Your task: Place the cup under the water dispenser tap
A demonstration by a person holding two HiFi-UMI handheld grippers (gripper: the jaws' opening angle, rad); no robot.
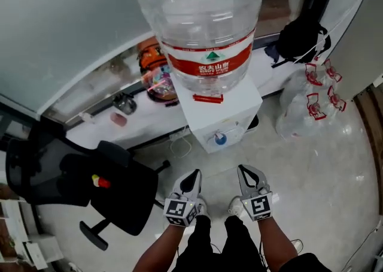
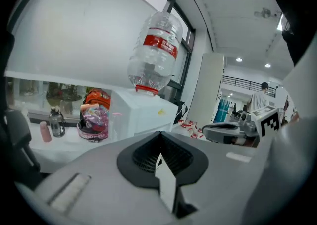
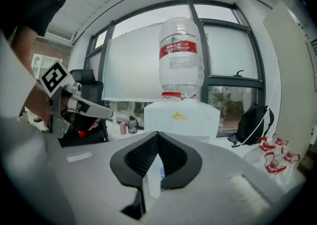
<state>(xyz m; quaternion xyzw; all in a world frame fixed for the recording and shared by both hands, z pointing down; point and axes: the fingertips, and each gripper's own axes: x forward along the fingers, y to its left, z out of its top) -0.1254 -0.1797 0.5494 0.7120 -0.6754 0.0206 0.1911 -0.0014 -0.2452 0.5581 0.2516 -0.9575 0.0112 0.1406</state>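
The white water dispenser (image 1: 226, 108) stands straight ahead on the floor with a large clear bottle (image 1: 200, 19) upside down on top. Its blue tap (image 1: 220, 139) is on the front face, low down. I can find no cup in any view. My left gripper (image 1: 195, 174) and right gripper (image 1: 242, 169) are held side by side just short of the dispenser, both pointing at it. In the left gripper view the left gripper (image 2: 159, 136) has its jaws together with nothing between them. The right gripper (image 3: 157, 135) also shows its jaws together and empty, with the dispenser (image 3: 181, 119) behind.
A black office chair (image 1: 102, 187) stands to the left. A white ledge (image 1: 140, 124) behind carries an orange bag (image 1: 157, 67) and small bottles. At the right are a black backpack (image 1: 302, 37) and clear bags with red handles (image 1: 311, 100). A person (image 2: 257, 100) stands far off.
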